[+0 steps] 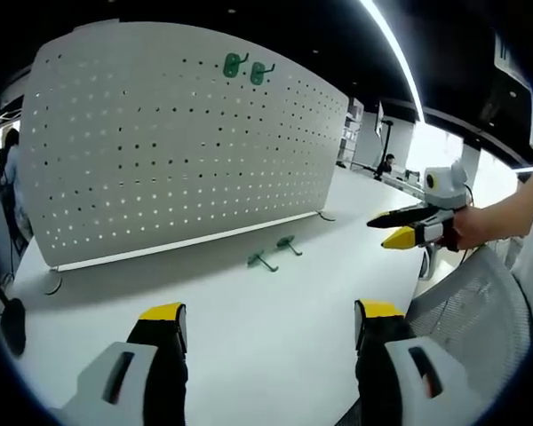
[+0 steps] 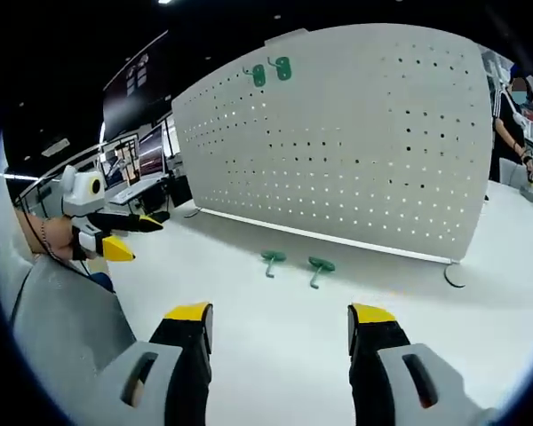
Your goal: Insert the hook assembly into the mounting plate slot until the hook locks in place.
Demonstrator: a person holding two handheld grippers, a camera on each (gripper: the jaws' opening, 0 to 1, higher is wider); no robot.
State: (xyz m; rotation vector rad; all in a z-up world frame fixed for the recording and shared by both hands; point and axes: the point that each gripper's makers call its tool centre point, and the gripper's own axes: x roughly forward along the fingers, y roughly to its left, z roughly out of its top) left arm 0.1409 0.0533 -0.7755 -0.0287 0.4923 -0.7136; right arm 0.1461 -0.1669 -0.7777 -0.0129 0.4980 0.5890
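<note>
Yellow-tipped left gripper up front in the left gripper view, jaws spread wide, nothing between them. Same story for the right gripper in the right gripper view: jaws well apart, empty, hovering over the white table.

Further out, two green hooks on the table, lying loose just in front of the pegboard's lower edge, near each other but apart; seen again in the left gripper view at. Neither one touched by either gripper.

Behind them, white perforated pegboard standing upright on small feet. Up near its top edge, two green hooks on the board already seated side by side, also clear in the right gripper view.

Right gripper entering the left gripper view from the right, held in a hand, jaws looking nearly together; left gripper likewise visible at the left of the right gripper view.

Progress, as a judgement: two hooks apparently mounted, two left on the table. Pickup, carry to a slot and the locking push not yet begun for either.
</note>
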